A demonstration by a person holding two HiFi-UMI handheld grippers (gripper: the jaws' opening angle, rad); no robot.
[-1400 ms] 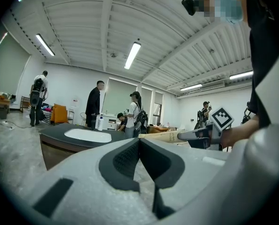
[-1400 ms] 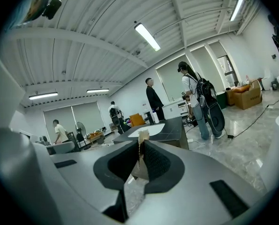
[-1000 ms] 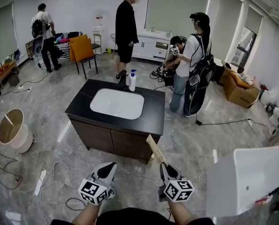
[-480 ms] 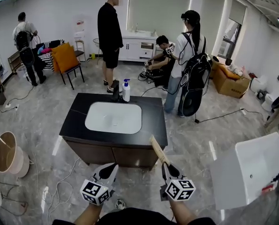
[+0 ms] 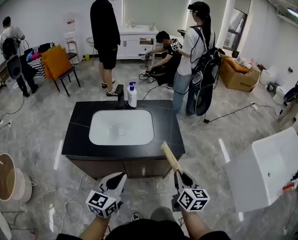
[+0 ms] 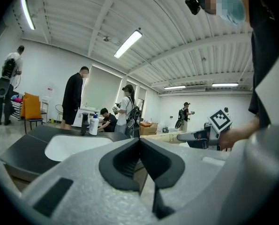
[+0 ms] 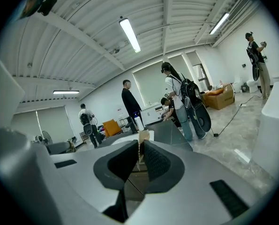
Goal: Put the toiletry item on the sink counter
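Observation:
The sink counter (image 5: 78,134) is a black-topped cabinet with a white basin (image 5: 121,126), straight ahead in the head view. A faucet (image 5: 120,95) and a white pump bottle (image 5: 132,95) stand at its far edge. My right gripper (image 5: 181,178) is shut on a long tan box, the toiletry item (image 5: 170,157), which slants up toward the counter's near right corner and stays short of it. In the right gripper view the box (image 7: 143,136) shows between the pads. My left gripper (image 5: 118,178) is shut and holds nothing; its jaws (image 6: 140,142) meet.
A white tub (image 5: 269,174) sits on the floor at the right and a round basket (image 5: 6,176) at the left. Cables lie on the floor near the cabinet. Several people stand or crouch beyond the counter, near an orange chair (image 5: 56,61) and a cardboard box (image 5: 239,79).
The counter has swung from left of centre to square ahead and come nearer. Both grippers moved with me toward it, their jaws unchanged, the box still in the right one.

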